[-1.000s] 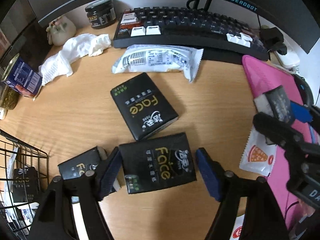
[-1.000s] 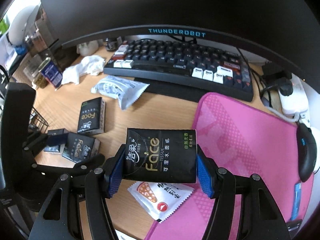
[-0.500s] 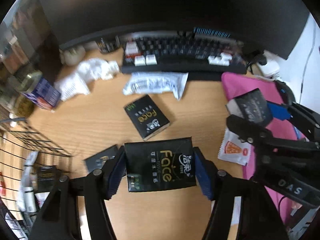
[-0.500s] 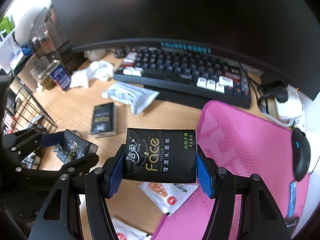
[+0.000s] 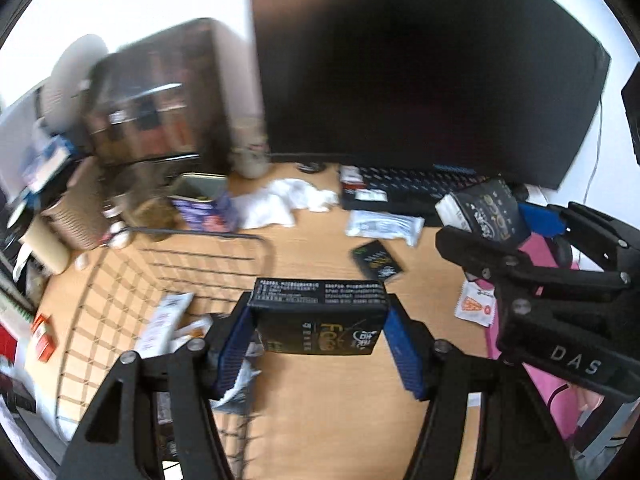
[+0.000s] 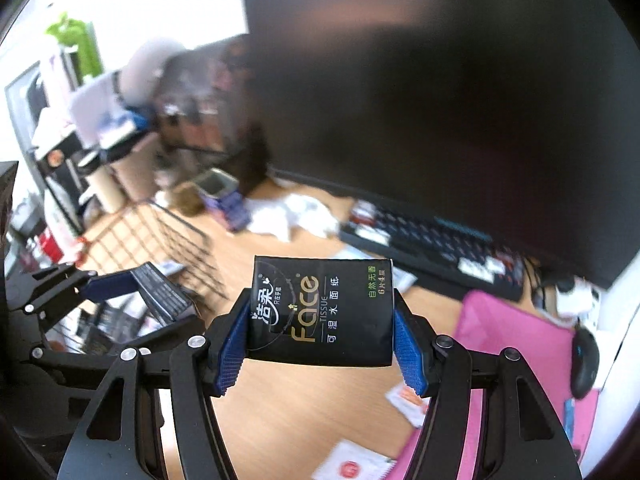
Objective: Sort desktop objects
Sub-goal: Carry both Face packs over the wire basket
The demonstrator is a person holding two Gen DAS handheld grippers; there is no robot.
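Now, at far left, the wire basket [image 5: 168, 280] sits on the bench [image 5: 320, 420], wrappers already inside. My left hand-held gripper [image 5: 318, 344] is clamped on a black tissue pack [image 5: 318, 320], held in the air just beside the basket's near corner. Farther back lie a white cloth [image 5: 288, 200], a white pouch [image 5: 382, 226] and one more black pack [image 5: 376, 260] flat on the wood. To the right, my right hand-held gripper [image 6: 320, 344] is clamped on a second tissue pack [image 6: 320, 312], also aloft, with the pink mat [image 6: 516, 344] beyond it.

These packs look light and soft, with slick film; I judge the short sides the best hold, squeezed gently so the wrap does not slip or crumple.

A second ago the left pack lay on the bench between open pads; it has since been gripped, lifted and swung toward the basket. The right pack was already held and has risen with it.
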